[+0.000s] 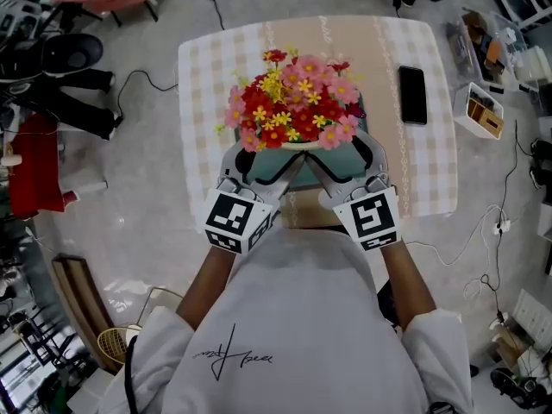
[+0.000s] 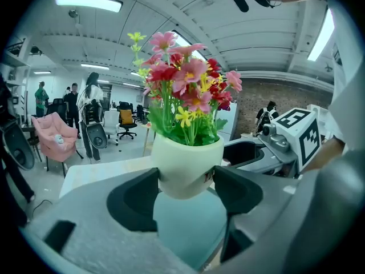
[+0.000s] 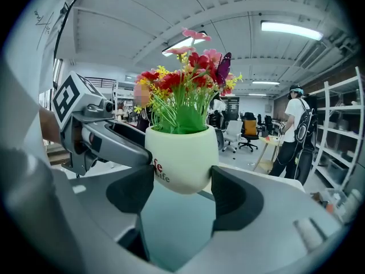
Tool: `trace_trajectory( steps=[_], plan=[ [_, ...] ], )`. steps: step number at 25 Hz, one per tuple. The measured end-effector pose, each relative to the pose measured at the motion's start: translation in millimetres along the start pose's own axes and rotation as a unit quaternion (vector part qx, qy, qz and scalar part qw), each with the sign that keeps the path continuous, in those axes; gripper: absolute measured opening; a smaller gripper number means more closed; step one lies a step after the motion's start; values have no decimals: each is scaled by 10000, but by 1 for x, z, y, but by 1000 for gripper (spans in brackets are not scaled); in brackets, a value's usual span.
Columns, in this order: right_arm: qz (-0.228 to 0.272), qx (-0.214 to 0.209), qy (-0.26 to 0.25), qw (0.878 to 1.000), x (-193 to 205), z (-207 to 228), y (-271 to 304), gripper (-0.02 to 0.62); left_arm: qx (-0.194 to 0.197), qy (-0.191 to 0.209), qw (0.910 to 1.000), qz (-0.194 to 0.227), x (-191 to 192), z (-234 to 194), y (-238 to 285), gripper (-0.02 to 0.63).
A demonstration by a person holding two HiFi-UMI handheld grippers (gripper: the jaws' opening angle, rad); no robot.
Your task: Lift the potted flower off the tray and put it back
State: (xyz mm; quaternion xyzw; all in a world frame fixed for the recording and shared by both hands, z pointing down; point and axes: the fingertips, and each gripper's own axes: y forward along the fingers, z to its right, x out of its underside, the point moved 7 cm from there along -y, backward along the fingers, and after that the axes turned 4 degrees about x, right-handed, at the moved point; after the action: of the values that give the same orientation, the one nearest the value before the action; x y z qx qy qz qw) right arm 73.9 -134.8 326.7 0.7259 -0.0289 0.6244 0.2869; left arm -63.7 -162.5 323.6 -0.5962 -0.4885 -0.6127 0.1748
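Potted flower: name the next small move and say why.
Probably lower it straight down: the left gripper and right gripper both clamp the potted flower, whose pot base seems to hang just above the teal tray, so set it down before opening.

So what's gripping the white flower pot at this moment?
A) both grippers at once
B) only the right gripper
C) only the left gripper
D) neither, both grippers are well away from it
A: the left gripper has its jaws pressed against two sides of the pot, and the right gripper clamps it the same way in its own view.
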Motion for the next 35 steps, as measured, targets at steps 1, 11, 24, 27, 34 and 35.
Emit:
trace_trajectory(
  steps=[1,11,24,27,34,35],
  plan=[
    [2,19,9,10000,1,1,0,319,13,20,10000,-12,0,0,1,307],
    [-98,221,157,9996,15,14,-7,319,199,215,9994,-188,2,8,21,305],
    [-282,379,331,9983,42,24,-18,319,391,306,9976,-486,17,23,42,302],
    [-299,390,357,9982,45,27,-19,319,396,330,9974,-507,18,24,46,301],
    [-349,403,368,9979,54,32,-25,318,385,339,9973,-521,22,33,53,301],
    [-354,396,362,9979,55,32,-25,319,380,331,9974,-518,23,34,53,301]
  ],
)
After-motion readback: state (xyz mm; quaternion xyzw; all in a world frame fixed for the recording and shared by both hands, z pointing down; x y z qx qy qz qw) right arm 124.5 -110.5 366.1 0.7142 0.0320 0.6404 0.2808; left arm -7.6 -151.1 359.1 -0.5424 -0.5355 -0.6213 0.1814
